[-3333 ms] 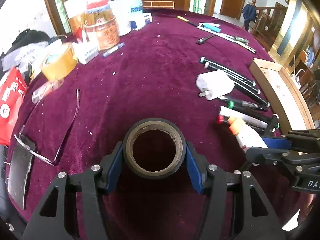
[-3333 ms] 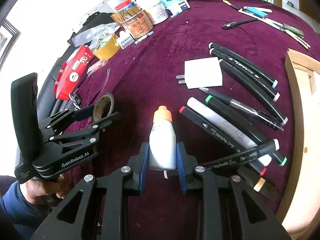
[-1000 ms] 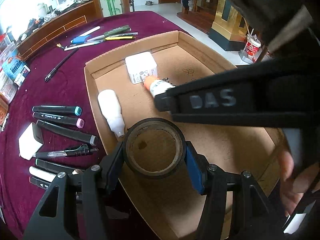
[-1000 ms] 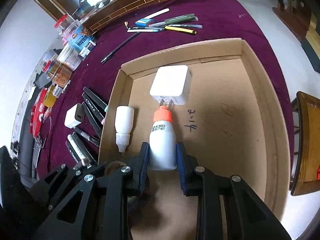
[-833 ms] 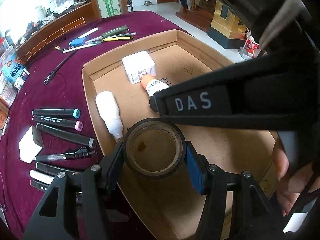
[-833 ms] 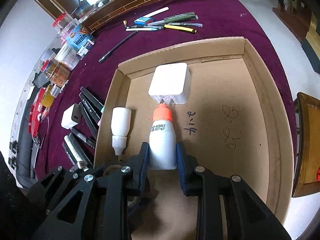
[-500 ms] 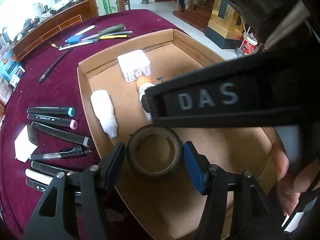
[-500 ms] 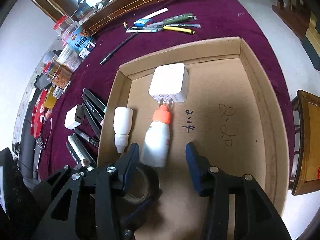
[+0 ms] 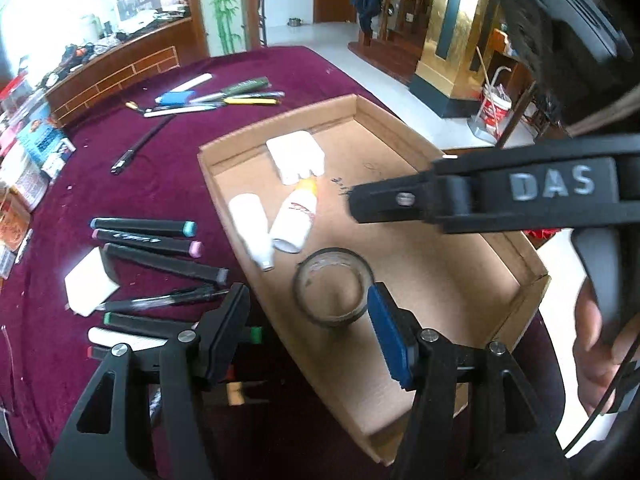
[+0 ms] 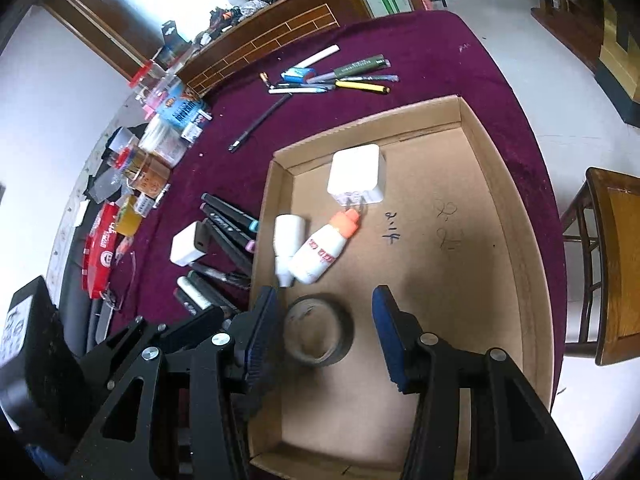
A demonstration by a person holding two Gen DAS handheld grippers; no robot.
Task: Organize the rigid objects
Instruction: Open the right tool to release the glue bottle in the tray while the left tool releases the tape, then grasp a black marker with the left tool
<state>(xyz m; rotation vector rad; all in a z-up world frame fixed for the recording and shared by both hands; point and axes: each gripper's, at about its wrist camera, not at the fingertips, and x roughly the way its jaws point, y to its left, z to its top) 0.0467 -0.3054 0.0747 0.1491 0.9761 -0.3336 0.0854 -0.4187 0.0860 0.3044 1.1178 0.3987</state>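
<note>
The dark tape roll (image 10: 318,330) lies flat near the shallow brown cardboard tray's (image 10: 516,216) left wall, with bare floor rightward. Above it, both the left gripper (image 9: 308,328) and right gripper (image 10: 324,334) hover with fingers spread, empty.

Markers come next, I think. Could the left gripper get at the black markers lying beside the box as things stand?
Probably yes. The left gripper is open and holds nothing, and the black markers lie uncovered on the cloth outside the cardboard box, nothing over them.
</note>
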